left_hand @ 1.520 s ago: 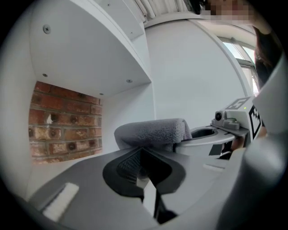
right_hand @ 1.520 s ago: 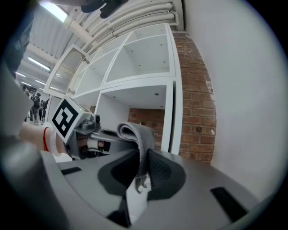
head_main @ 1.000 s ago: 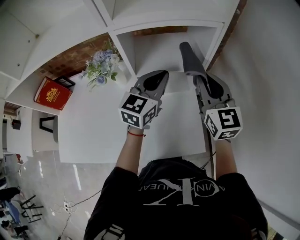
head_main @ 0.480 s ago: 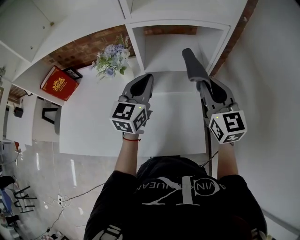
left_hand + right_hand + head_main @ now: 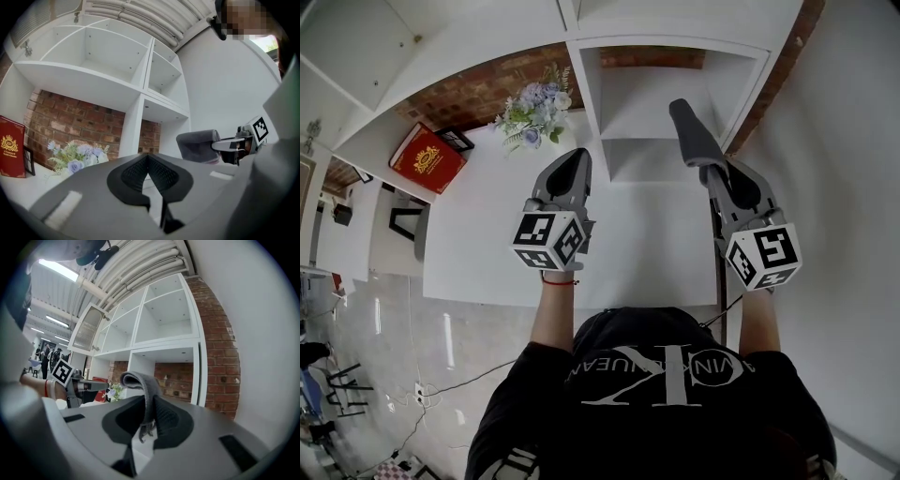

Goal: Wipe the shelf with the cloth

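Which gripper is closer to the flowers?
The left. The left gripper is just right of the flowers, not touching them. The right gripper is farther away, at the right side of the shelf, its jaws pinching the grey cloth.

The cloth is dark grey and soft, folded into a thick strip. One end is pinched between the jaws of the right gripper. The rest stands up out of them and curls over at its free end. It is held just in front of the shelf, before the lower right compartment. The shelf is white, upright, with open square compartments.
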A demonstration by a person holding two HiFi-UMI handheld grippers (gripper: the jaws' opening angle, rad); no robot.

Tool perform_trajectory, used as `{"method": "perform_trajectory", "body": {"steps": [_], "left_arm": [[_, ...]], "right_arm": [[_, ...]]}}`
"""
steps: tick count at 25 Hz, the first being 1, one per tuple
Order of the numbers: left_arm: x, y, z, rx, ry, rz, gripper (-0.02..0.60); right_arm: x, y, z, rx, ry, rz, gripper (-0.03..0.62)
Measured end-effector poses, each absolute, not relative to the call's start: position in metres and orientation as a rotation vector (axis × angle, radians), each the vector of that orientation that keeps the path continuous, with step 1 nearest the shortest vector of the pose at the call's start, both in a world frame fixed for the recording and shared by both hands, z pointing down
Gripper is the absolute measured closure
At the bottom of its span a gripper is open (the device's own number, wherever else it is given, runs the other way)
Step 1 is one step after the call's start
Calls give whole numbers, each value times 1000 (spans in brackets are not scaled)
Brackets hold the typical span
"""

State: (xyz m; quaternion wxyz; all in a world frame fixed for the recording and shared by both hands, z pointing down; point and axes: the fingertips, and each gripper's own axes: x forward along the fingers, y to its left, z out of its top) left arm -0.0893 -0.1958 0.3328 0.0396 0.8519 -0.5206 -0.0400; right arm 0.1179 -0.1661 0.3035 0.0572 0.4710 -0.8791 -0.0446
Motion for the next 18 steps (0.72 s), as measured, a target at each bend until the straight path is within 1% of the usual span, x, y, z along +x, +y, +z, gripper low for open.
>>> {"method": "perform_trajectory", "body": {"steps": [5,18], "left_arm": [[-107,-192,327,2593,-1696,-130,577],[-136,-183,337,2568,-1801,-38,577]], "right_arm": [[115,-166,303,1424,-2680,-125,540],[93,-168,310,1387,-2720,-102,540]]}}
